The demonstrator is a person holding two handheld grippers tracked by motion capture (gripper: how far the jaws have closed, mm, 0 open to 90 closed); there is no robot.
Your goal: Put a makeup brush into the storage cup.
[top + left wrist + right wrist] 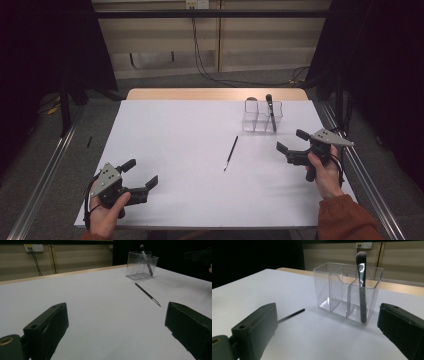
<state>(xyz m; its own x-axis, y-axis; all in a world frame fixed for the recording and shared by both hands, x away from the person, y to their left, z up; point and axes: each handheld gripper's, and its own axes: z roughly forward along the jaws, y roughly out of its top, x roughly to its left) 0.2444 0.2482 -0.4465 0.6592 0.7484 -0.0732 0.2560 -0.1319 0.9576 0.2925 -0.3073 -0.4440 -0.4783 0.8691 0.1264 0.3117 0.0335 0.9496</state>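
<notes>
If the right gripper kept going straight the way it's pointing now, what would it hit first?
Most likely the clear organizer, which stands straight ahead between the open jaws of the right gripper, with a makeup brush upright in its right compartment. The thin brush lies off to the left, probably missed.

Clear three-compartment organizer [256, 119] upright at table's far right, black makeup brush [362, 287] standing bristles-up in one end compartment; thin black pencil-like liner [231, 152] lying flat nearby.
</notes>
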